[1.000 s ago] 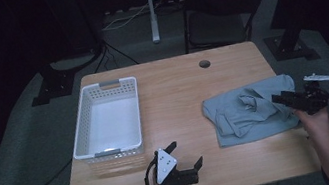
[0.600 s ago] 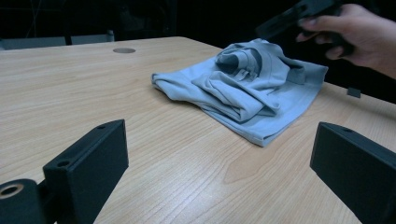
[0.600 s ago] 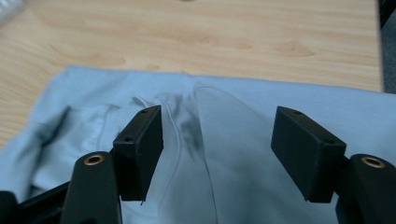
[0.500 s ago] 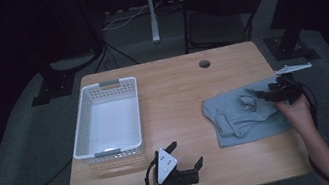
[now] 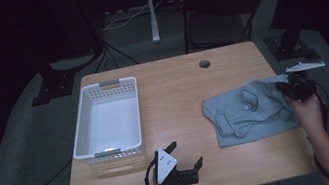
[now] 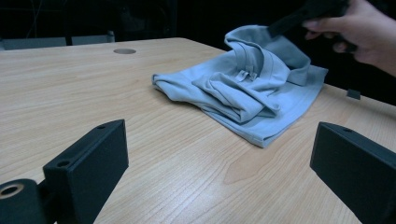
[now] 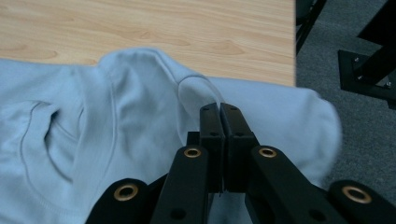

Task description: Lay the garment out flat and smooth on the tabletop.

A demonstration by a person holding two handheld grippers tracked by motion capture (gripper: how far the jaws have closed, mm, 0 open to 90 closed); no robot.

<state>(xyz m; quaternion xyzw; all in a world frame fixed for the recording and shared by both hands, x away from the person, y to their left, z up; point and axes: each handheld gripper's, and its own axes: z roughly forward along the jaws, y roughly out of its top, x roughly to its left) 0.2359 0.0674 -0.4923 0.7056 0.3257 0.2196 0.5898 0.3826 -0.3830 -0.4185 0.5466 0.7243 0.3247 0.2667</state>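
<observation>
Folding barely begun: blue shirt [image 5: 249, 111] rumpled at worktop [image 5: 172, 91] right edge, one hem pinched in right gripper [image 7: 219, 112], left gripper [image 5: 183, 156] idle with fingers apart, white basket [image 5: 83, 131] unfilled.

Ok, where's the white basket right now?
In the high view the white basket sits on the table's left half, across from the blue shirt, just beyond the left gripper.
</observation>
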